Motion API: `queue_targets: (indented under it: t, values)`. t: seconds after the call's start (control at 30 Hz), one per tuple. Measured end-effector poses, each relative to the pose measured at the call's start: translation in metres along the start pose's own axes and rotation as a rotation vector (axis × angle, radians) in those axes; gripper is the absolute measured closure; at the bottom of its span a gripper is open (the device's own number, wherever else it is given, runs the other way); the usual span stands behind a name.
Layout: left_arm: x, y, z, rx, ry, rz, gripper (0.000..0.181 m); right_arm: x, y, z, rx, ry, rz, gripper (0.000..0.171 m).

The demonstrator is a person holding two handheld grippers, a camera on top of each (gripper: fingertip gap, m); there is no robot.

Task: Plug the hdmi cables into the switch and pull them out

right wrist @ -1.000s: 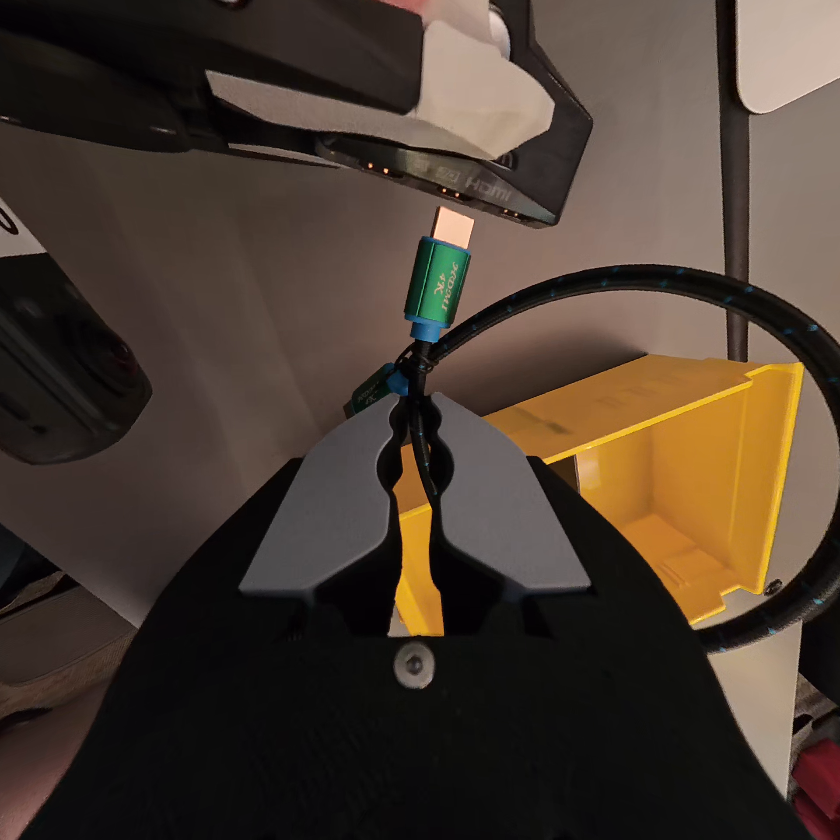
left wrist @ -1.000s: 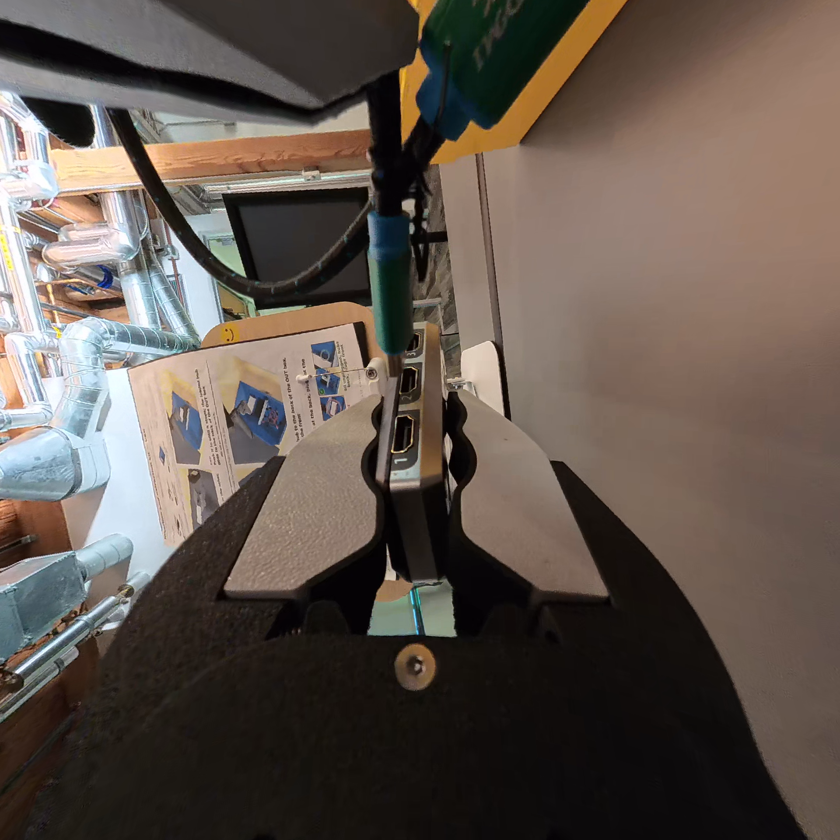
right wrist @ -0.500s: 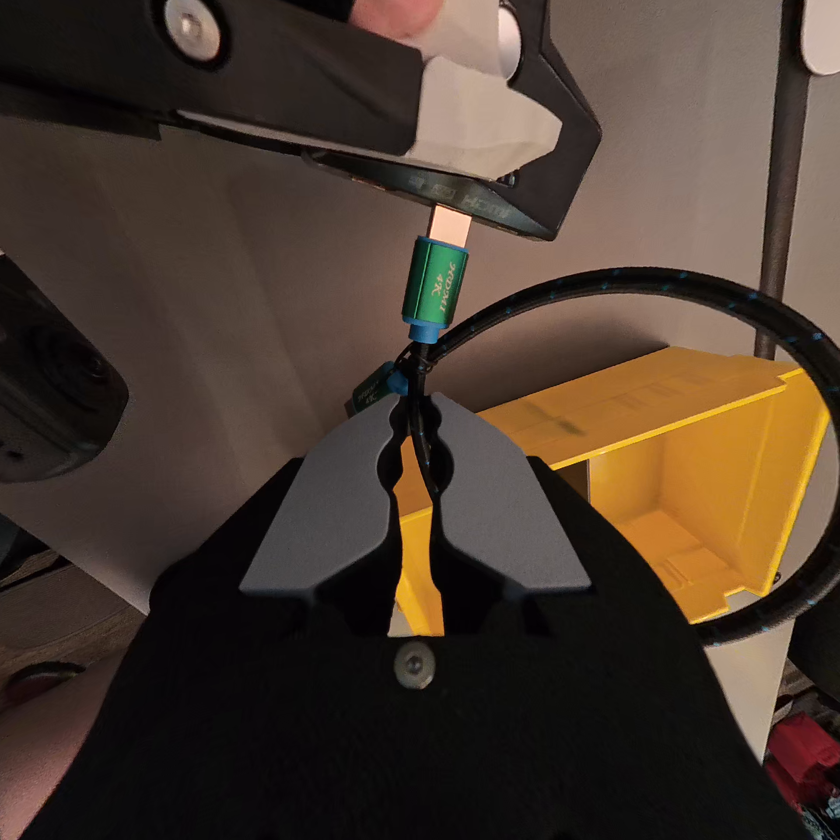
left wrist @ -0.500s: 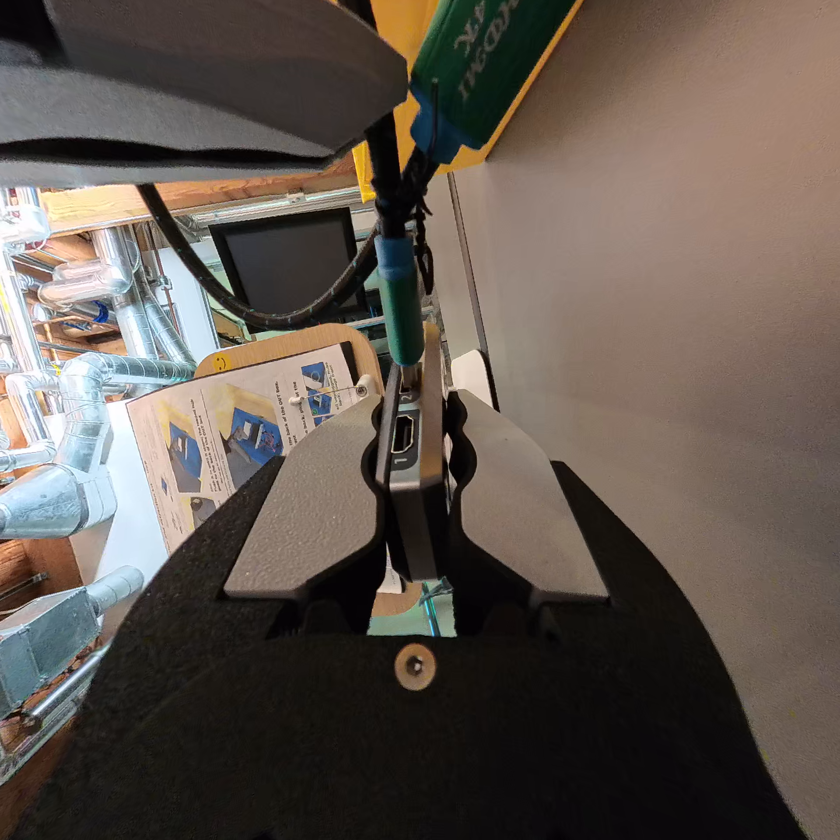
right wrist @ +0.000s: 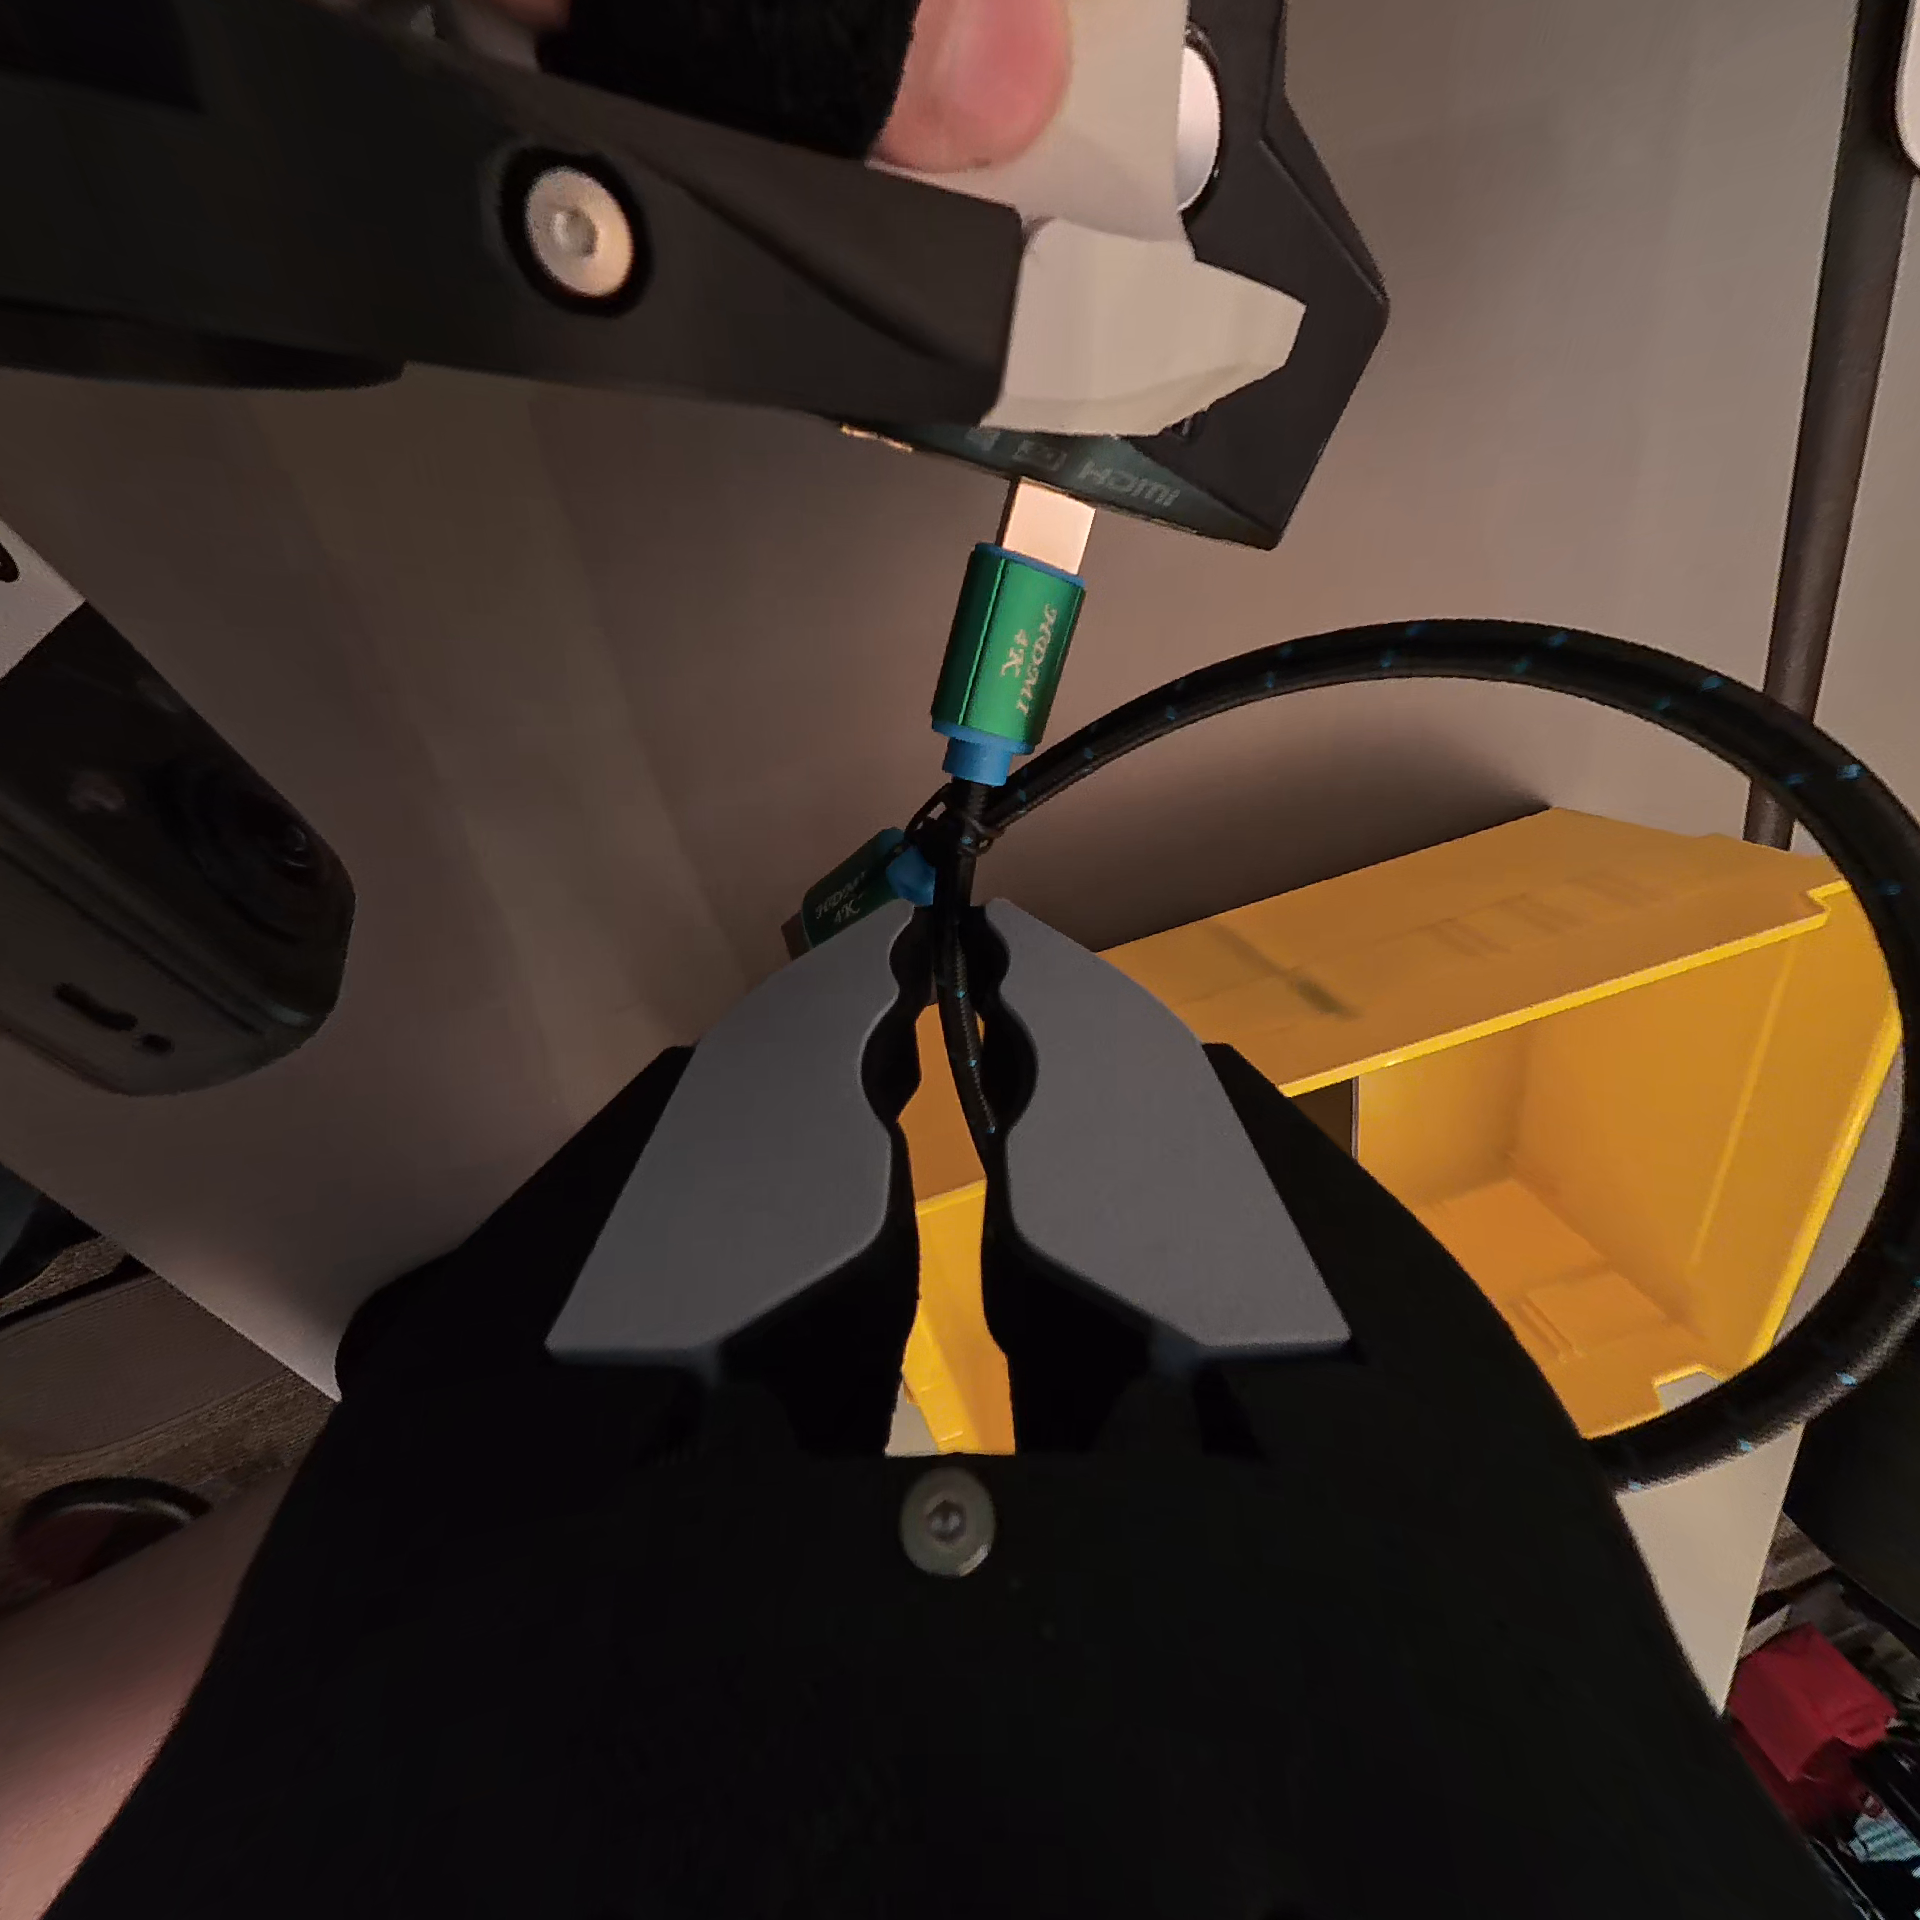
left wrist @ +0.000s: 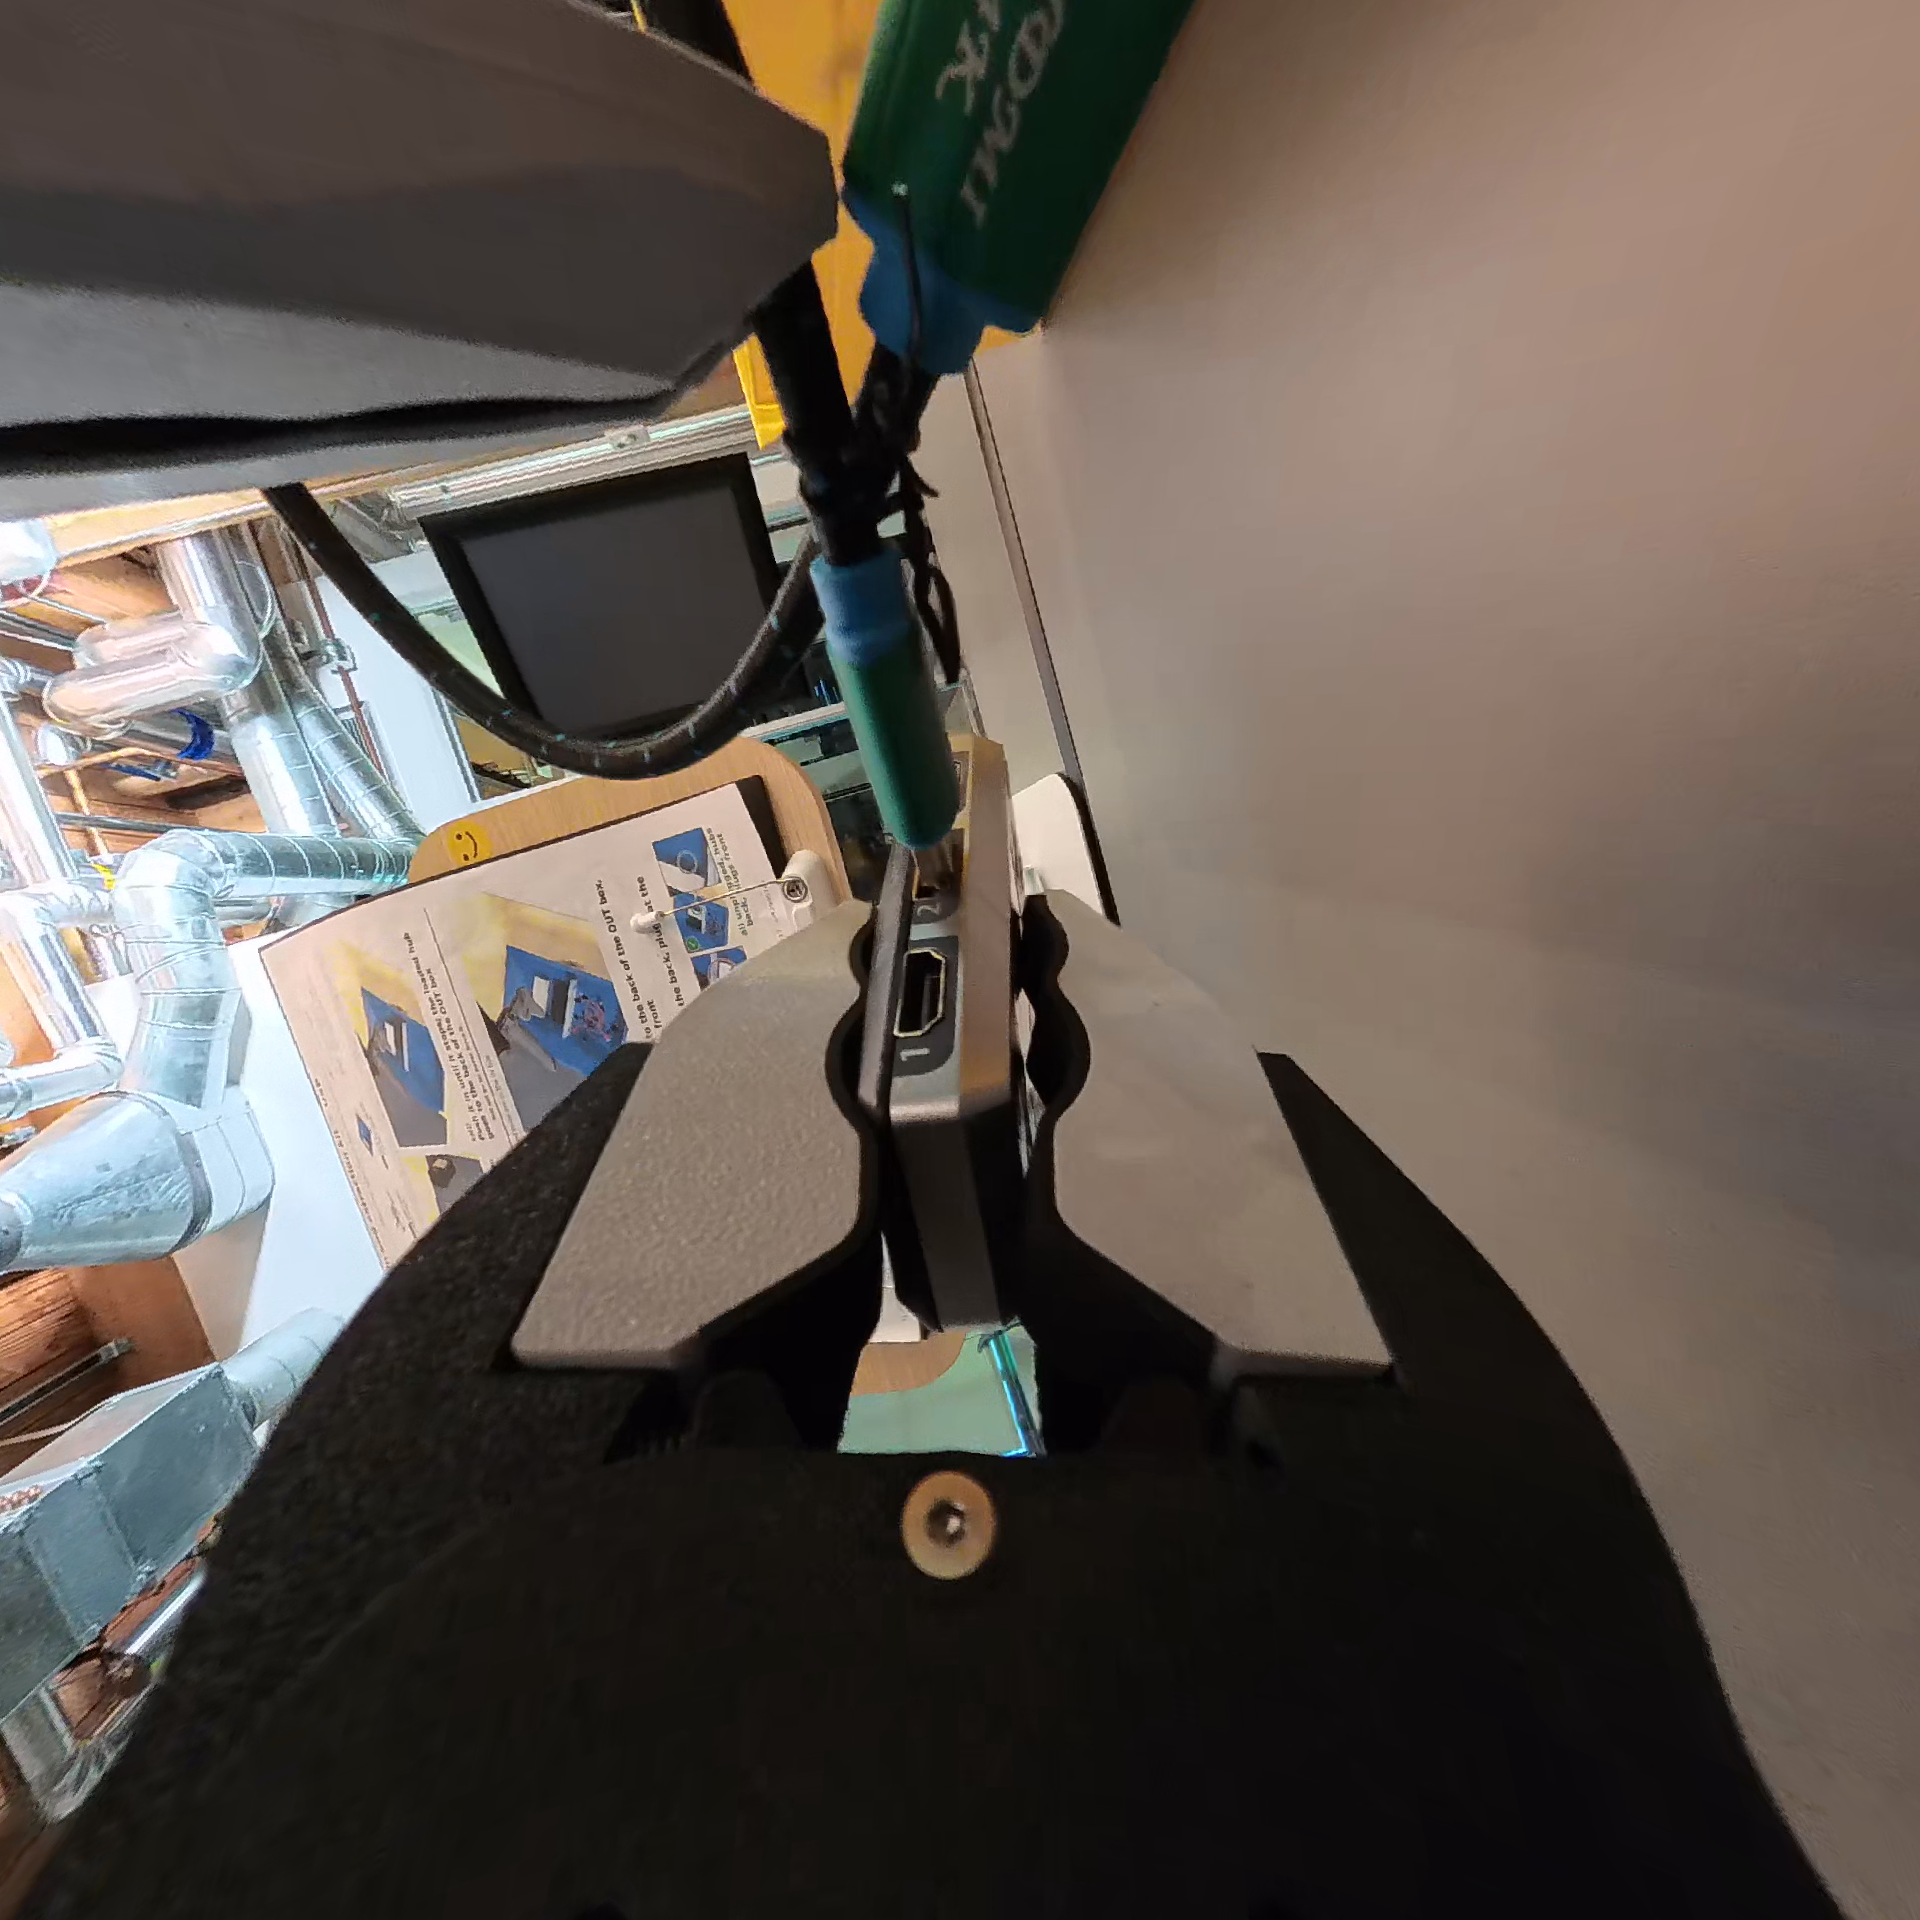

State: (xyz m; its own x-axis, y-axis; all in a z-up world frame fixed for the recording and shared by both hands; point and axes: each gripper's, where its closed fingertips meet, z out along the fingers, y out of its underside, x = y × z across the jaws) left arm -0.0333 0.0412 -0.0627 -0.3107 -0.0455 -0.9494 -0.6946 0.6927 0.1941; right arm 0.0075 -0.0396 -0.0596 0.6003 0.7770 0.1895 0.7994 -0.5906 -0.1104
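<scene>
My left gripper is shut on the dark grey HDMI switch, gripped by its flat sides with its row of ports facing up. My right gripper is shut on the black braided HDMI cable just behind its green plug. The plug's gold tip is partly inside a port of the switch, held above by the left gripper. In the left wrist view the same green plug stands in the second port; the nearest port is empty. The cable's second green plug hangs close by.
A yellow bin lies beyond the right gripper on the grey surface. The cable loops wide to the right. An instruction sheet on a wooden board and a dark monitor stand behind the switch. Tip to tip, the grippers are about 9 cm apart.
The green plug closed on the switch and its gold tip went into the port. Both grasps stayed unchanged.
</scene>
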Motion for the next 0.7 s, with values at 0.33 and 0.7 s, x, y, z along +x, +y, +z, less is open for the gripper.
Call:
queue_targets:
  t: [0.33,0.7]
  values:
    - [-0.0003,-0.0009,-0.0003,0.012,-0.007,0.001,0.157,-0.0023,-0.0016,-0.0048,0.025,-0.007,-0.009,0.163]
    - [-0.0021,0.0012,-0.0022,0.031,-0.007,-0.033,0.157,-0.0057,-0.0076,-0.0093,0.063,-0.018,-0.057,0.163]
